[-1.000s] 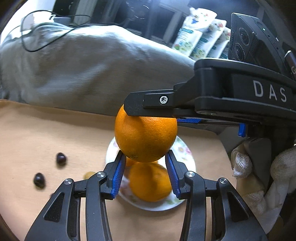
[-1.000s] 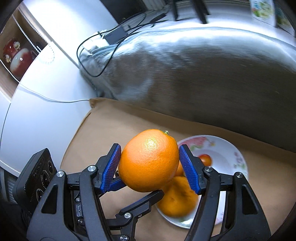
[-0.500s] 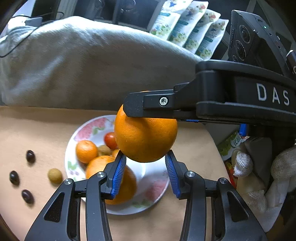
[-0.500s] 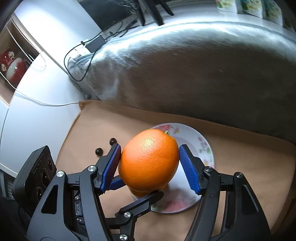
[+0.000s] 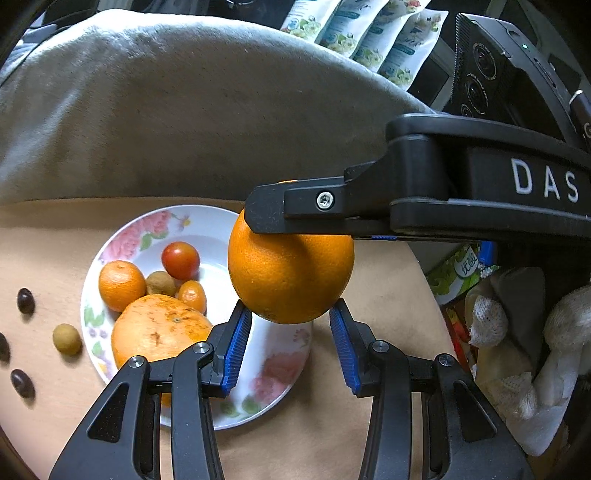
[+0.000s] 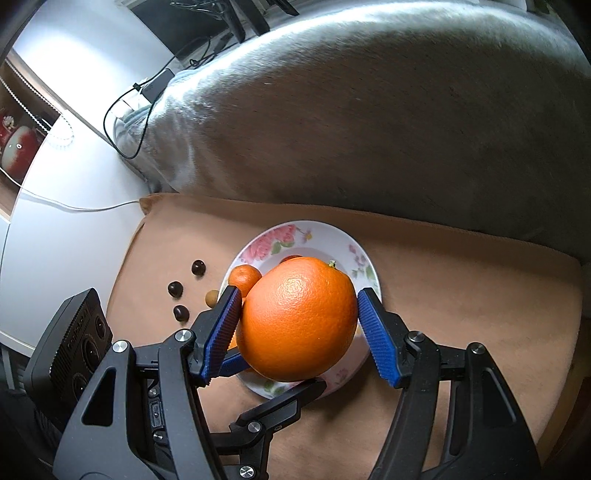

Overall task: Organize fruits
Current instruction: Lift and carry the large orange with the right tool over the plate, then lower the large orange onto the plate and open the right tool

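Note:
A large orange (image 5: 291,273) (image 6: 297,319) hangs above a floral plate (image 5: 207,229) (image 6: 325,232). My right gripper (image 6: 295,325) has a blue pad on each side of it, close to the peel. My left gripper (image 5: 291,347) sits just under the same orange; its blue pads touch the lower sides. The plate holds another big orange (image 5: 159,336), a small mandarin (image 5: 122,284), a tomato (image 5: 181,260), a tiny orange fruit (image 5: 192,295) and a brown longan (image 5: 160,283).
A loose longan (image 5: 67,339) and three dark dates (image 5: 25,301) lie on the tan cloth left of the plate. A grey cushion (image 5: 177,118) rises behind. Packets (image 5: 369,33) stand at the far back. A gloved hand (image 5: 535,339) is at right.
Both grippers carried the orange sideways over the plate, so the plate's small fruits came into view. The grip on the orange looks the same.

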Available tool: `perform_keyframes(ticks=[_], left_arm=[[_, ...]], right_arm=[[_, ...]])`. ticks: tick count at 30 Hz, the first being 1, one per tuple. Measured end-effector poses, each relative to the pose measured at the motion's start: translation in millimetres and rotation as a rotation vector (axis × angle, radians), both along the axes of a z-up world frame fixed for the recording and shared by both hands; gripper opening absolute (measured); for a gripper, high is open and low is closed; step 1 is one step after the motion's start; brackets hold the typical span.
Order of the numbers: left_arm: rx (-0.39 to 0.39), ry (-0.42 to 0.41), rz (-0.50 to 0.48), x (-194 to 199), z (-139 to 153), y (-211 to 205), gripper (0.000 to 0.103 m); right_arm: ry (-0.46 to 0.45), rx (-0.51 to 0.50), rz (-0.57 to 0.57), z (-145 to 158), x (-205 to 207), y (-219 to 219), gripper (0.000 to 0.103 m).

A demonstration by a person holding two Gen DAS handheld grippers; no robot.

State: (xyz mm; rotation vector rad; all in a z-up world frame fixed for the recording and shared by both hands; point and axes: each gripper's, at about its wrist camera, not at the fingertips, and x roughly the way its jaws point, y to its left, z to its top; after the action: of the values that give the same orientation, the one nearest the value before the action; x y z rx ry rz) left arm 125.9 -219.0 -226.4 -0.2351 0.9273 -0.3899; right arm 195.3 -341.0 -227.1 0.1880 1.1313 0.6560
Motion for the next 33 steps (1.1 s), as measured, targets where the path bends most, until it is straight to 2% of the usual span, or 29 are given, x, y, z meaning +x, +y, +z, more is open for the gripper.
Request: perform_keyframes(ticks=[7,8,16,33], left_arm=[[0.006,0.027,-0.002,-2,-9,-7,0.043],[0.011,0.028,-0.004,-2,-14,-18,0.043],[0.016,0.041,-0.007,-3,-11,-22,0.042],[0.021,0.098,-0.006,-18,-10,-5,0.043]], right_arm=[[0.045,-0.006,-0.002,-9,4,-1,0.068],[0.049,-0.007,0.0,-9,5,-1,0.068],[0.068,-0.009,-0.01,-10,4,1,0.068],[0.076,-0.038,-0.038,-10,-6,11,0.069]])
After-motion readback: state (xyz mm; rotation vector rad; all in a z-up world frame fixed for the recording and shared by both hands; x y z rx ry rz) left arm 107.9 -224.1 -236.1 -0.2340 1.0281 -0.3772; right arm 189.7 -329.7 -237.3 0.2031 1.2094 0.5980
